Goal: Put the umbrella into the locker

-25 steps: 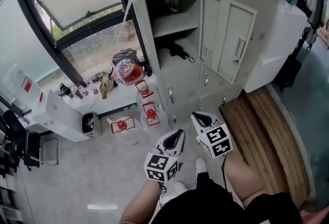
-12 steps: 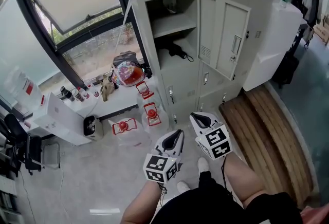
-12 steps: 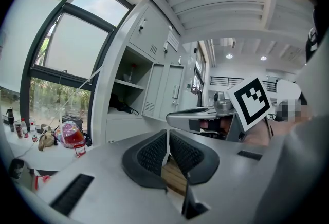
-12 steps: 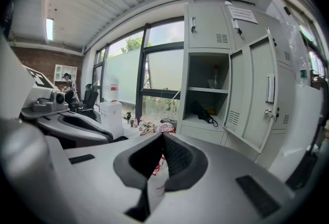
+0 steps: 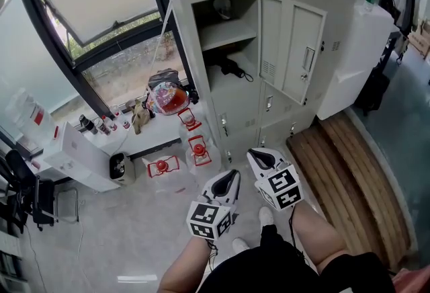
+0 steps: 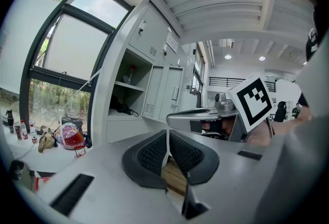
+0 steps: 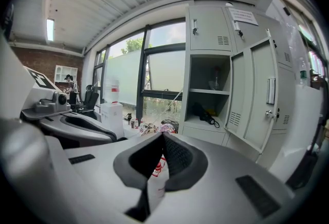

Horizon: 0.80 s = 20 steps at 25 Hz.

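Note:
The black folded umbrella [image 5: 232, 68] lies on the lower shelf of the open grey locker [image 5: 201, 50], its strap hanging over the edge. It also shows in the left gripper view as the umbrella [image 6: 121, 108] and in the right gripper view as the umbrella [image 7: 204, 114]. The locker door [image 5: 293, 53] stands swung out to the right. My left gripper [image 5: 230, 176] and right gripper [image 5: 259, 156] hover side by side over the floor, well short of the locker. Both are shut with nothing between the pads, as seen at the left gripper [image 6: 168, 142] and the right gripper [image 7: 161, 149].
A low sill by the window carries a colourful round bag [image 5: 168, 95] and small bottles. Water jugs with red handles [image 5: 196, 148] stand on the floor by the locker's foot, with a black bin [image 5: 117, 164] to their left. A wooden platform [image 5: 349, 177] lies to the right.
The head view has shifted slightly. Both grippers keep nearly the same place and stay shut. The umbrella has not moved.

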### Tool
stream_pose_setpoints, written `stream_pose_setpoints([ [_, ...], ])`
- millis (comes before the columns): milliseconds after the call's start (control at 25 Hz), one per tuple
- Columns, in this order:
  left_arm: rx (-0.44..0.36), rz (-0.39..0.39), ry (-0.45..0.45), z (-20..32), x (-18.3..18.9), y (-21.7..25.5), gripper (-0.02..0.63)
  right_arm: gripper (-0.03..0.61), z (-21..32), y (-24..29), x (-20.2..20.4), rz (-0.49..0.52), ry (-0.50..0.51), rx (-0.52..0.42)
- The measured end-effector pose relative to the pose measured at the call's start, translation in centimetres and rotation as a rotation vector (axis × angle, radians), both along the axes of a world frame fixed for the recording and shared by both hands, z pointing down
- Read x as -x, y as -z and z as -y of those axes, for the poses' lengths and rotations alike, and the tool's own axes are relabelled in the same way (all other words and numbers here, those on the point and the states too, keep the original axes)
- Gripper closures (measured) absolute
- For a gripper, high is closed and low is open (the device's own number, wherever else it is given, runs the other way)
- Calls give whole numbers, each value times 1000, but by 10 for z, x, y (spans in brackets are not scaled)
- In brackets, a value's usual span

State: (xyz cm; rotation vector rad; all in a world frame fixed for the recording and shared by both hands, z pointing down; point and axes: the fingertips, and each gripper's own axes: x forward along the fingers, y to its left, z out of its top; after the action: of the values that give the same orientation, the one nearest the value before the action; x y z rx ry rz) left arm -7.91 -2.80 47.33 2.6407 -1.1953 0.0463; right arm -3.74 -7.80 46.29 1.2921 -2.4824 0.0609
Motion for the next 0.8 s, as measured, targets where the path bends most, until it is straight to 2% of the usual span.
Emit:
stream_pose_setpoints([
  [800, -6, 0, -10, -5, -8, 2, 586, 525, -5, -4, -8, 18, -9, 14],
])
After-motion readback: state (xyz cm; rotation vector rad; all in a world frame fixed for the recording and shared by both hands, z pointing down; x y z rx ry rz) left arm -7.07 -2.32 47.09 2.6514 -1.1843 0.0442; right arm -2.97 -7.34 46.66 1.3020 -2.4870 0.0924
